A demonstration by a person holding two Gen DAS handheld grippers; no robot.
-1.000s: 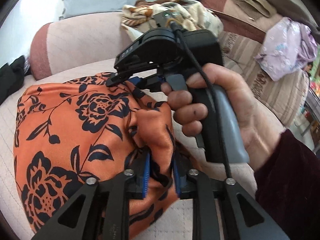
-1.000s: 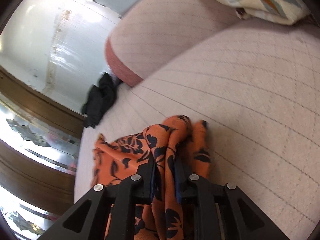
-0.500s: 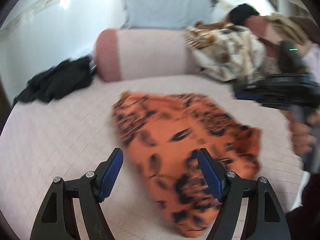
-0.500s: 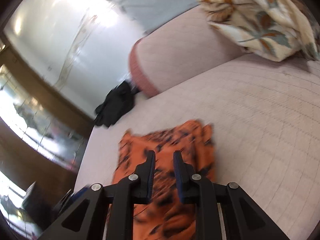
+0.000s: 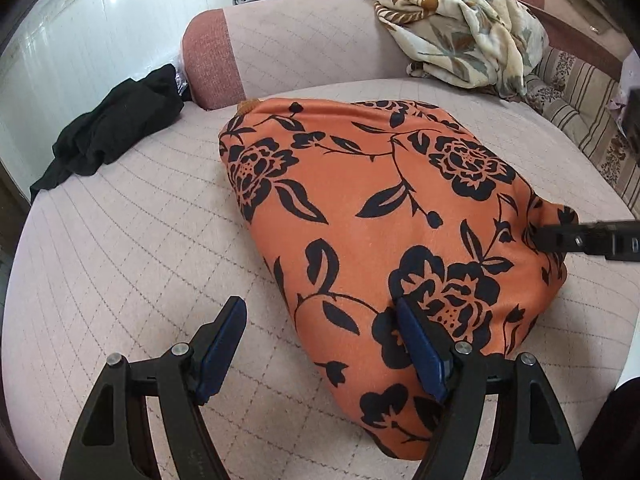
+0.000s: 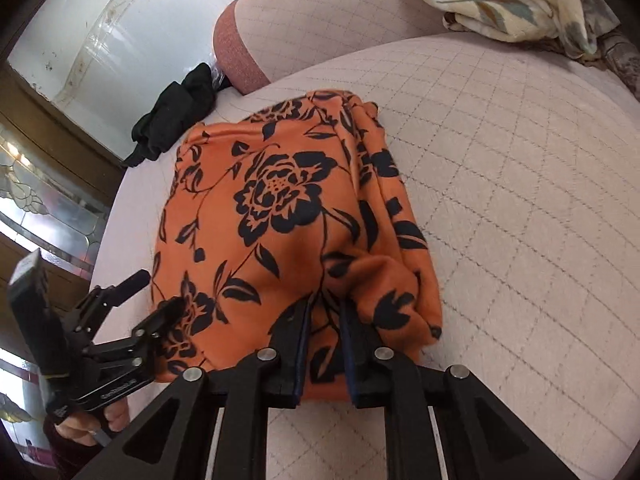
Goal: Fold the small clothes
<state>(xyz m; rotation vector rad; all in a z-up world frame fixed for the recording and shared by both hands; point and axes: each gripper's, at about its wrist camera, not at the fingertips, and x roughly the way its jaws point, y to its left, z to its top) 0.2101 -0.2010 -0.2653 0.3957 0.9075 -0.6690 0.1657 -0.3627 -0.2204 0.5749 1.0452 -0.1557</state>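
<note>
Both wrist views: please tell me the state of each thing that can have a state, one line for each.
Orange cloth with black flower print: folded over, lying on the pink quilted cushion.
Left gripper: open, jaws just opened, clamping nothing.
Right gripper: shut on the orange cloth's near edge, jaws just closing.
Black garment: crumpled, unfolded.
Cream leaf-print blanket: crumpled in a heap.
</note>
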